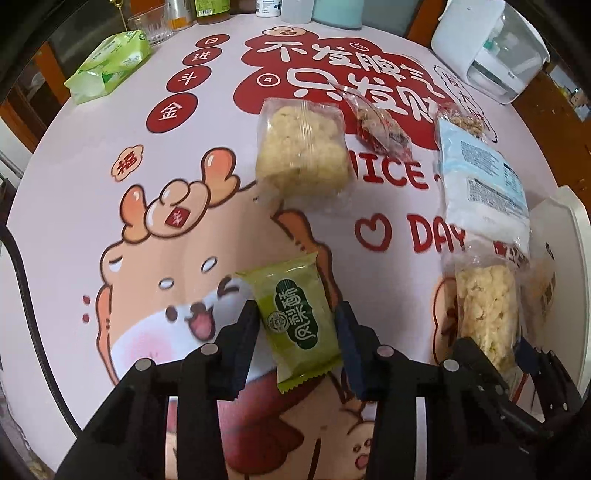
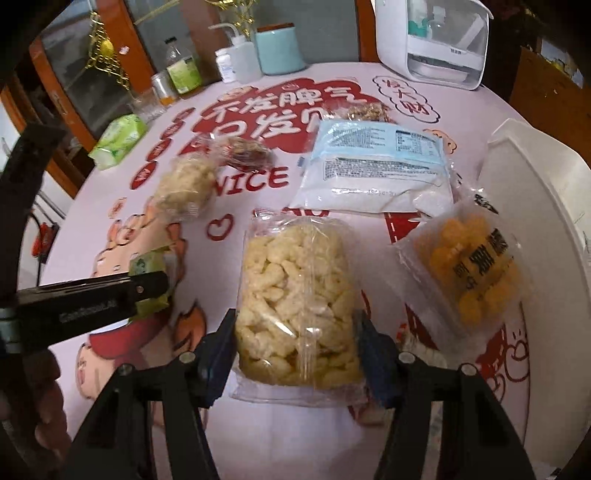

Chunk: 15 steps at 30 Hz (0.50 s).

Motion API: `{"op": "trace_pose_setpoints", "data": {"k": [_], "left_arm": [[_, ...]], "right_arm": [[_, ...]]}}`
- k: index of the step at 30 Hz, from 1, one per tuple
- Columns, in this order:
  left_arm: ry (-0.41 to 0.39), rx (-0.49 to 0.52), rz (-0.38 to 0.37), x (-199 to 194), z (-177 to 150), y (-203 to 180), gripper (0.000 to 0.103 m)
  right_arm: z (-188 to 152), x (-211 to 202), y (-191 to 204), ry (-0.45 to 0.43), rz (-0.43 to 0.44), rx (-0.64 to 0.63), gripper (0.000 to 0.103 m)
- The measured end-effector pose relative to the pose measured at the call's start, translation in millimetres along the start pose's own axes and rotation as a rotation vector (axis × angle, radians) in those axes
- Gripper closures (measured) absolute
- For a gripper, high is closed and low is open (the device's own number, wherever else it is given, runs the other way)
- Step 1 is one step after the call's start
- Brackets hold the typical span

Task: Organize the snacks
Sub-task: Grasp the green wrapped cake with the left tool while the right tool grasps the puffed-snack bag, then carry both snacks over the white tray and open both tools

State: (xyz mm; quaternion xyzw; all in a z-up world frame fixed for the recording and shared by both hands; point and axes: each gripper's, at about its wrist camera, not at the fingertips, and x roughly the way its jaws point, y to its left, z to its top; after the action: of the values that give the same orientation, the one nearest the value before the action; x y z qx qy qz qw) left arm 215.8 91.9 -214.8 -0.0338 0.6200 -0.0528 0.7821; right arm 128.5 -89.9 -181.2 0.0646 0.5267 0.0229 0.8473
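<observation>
My left gripper [image 1: 295, 310] points down at the table, shut on a green pastry packet [image 1: 291, 295]; both pads touch its sides. In the right wrist view the same gripper [image 2: 147, 288] shows side-on over the green packet [image 2: 147, 262]. My right gripper [image 2: 296, 321] is shut on a clear bag of pale puffed snacks [image 2: 295, 280], which also shows at the right of the left wrist view [image 1: 484, 306]. An orange snack packet [image 2: 469, 269] lies to its right, against a white tray [image 2: 535, 184]. A clear-wrapped rice cake [image 1: 301, 147], a red-wrapped nut snack [image 1: 380, 129] and a blue-and-white bag [image 1: 480, 177] lie further back.
The round table wears a pink cartoon cloth [image 1: 92, 184]. A green tissue pack [image 1: 110, 62] lies at the far left. A glass [image 1: 153, 24], bottles [image 2: 181, 70] and a teal cup [image 2: 279, 48] line the far edge. A white appliance [image 1: 487, 48] stands at the far right.
</observation>
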Motion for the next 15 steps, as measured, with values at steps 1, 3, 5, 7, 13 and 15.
{"op": "trace_pose_setpoints", "data": {"k": [1, 3, 5, 7, 13, 15], "left_arm": [[0.000, 0.004, 0.000, -3.5, -2.1, 0.1, 0.062], [-0.011, 0.020, 0.005, -14.1, -5.8, -2.0, 0.062], [-0.025, 0.045, 0.011, -25.9, -9.5, -7.3, 0.062], [-0.042, 0.071, 0.010, -40.7, -13.5, -14.4, 0.062], [-0.105, 0.140, -0.021, -85.0, -17.0, -49.9, 0.062], [-0.129, 0.170, -0.032, -97.7, -16.5, -67.3, 0.062]], "right_arm": [[-1.7, -7.1, -0.4, -0.007, 0.009, -0.001, 0.042], [-4.3, -21.0, -1.8, -0.020, 0.021, -0.003, 0.042], [-5.1, -32.9, -4.3, -0.032, 0.027, -0.005, 0.042], [-4.8, -49.0, -9.0, -0.054, 0.030, -0.003, 0.042], [1.9, -94.7, -38.6, -0.131, 0.016, 0.021, 0.042], [3.8, -110.6, -52.6, -0.160, 0.008, 0.039, 0.042]]}}
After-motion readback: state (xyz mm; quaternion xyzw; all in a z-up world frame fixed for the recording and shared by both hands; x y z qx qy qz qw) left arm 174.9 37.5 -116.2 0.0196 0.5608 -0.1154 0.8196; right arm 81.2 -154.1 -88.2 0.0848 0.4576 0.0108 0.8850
